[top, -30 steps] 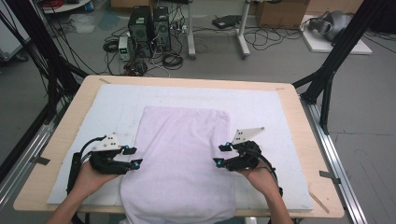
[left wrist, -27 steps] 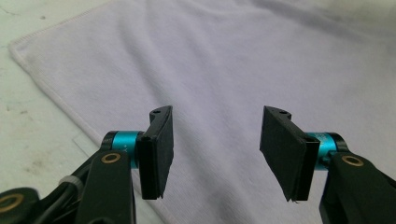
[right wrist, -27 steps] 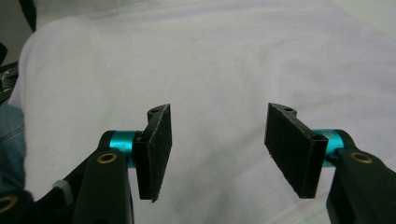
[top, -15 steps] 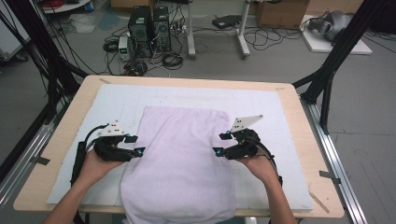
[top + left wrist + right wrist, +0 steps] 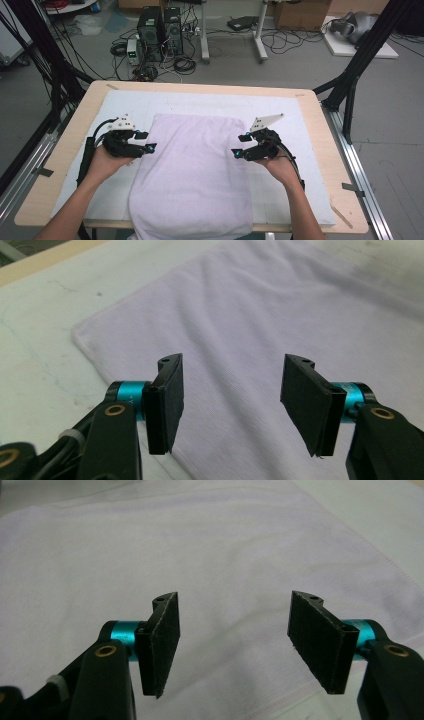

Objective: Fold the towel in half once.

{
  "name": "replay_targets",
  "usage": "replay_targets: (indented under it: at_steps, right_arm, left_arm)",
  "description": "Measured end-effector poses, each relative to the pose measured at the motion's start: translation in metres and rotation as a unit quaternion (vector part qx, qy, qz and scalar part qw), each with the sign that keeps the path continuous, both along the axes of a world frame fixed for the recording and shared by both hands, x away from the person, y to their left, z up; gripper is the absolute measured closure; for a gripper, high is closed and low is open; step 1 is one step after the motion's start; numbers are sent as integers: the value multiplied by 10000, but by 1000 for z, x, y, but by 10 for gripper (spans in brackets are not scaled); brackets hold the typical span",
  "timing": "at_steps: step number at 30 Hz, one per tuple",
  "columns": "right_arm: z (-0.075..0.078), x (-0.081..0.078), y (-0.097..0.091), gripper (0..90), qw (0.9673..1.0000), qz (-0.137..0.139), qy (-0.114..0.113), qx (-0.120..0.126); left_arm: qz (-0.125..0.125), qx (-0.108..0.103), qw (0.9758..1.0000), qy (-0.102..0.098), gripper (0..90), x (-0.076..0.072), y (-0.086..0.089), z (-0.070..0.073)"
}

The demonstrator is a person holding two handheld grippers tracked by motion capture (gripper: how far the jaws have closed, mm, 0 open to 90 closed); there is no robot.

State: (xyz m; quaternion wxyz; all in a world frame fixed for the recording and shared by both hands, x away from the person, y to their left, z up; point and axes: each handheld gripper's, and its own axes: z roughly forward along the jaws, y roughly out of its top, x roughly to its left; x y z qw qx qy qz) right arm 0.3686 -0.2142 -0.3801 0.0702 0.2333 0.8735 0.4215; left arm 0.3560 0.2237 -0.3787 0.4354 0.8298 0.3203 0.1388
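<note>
A pale lilac towel (image 5: 195, 170) lies flat on the white mat, its near end hanging over the table's front edge. My left gripper (image 5: 147, 141) hovers at the towel's left edge, pointing inward; its jaws stand apart and have just closed a little with nothing between them. In the left gripper view the left gripper (image 5: 230, 395) is open above the towel (image 5: 260, 315) near its far corner. My right gripper (image 5: 239, 146) hovers at the towel's right edge, its jaws having just opened. In the right gripper view the right gripper (image 5: 234, 640) is open over the towel (image 5: 225, 545).
The white mat (image 5: 280, 107) covers most of the wooden table (image 5: 65, 150). Black frame struts stand at the table's far left and far right corners. Computers and cables sit on the floor beyond the far edge.
Both hands have moved away from the person along the towel's sides and risen slightly. The towel has not shifted.
</note>
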Motion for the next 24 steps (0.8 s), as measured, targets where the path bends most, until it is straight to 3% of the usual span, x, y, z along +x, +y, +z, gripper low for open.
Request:
replay_targets:
  at_steps: [3, 6, 9, 14, 17, 19, 21, 24]
  right_arm:
    - [3, 12, 0, 375, 9999, -100, -6, -102]
    - [0, 25, -1, 383, 9997, -196, -6, -113]
    - [-11, 36, -2, 396, 9992, -322, 47, -210]
    - [-33, 51, -5, 451, 9973, -672, 147, -265]
    - [-48, 57, -5, 481, 9948, -938, 255, -298]
    - [-55, 60, -4, 495, 9932, -1027, 298, -454]
    - [-60, 63, -3, 518, 9926, -1051, 320, -514]
    - [-61, 62, -3, 630, 9914, -1172, 203, -543]
  left_arm:
    - [186, -169, 9997, 48, 439, 14, 5, -5]
    - [303, -120, 9994, 132, 454, 26, 7, -16]
    - [383, 4, 9991, 185, 468, 36, 7, -28]
    - [581, 406, 9975, 4, 518, 48, -2, -46]
    - [778, 640, 9947, 202, 565, 57, -1, -60]
    - [840, 466, 9949, 302, 573, 61, 3, -65]
    - [872, 462, 9949, 225, 601, 62, 2, -66]
    - [850, 444, 9951, 218, 688, 62, 0, -66]
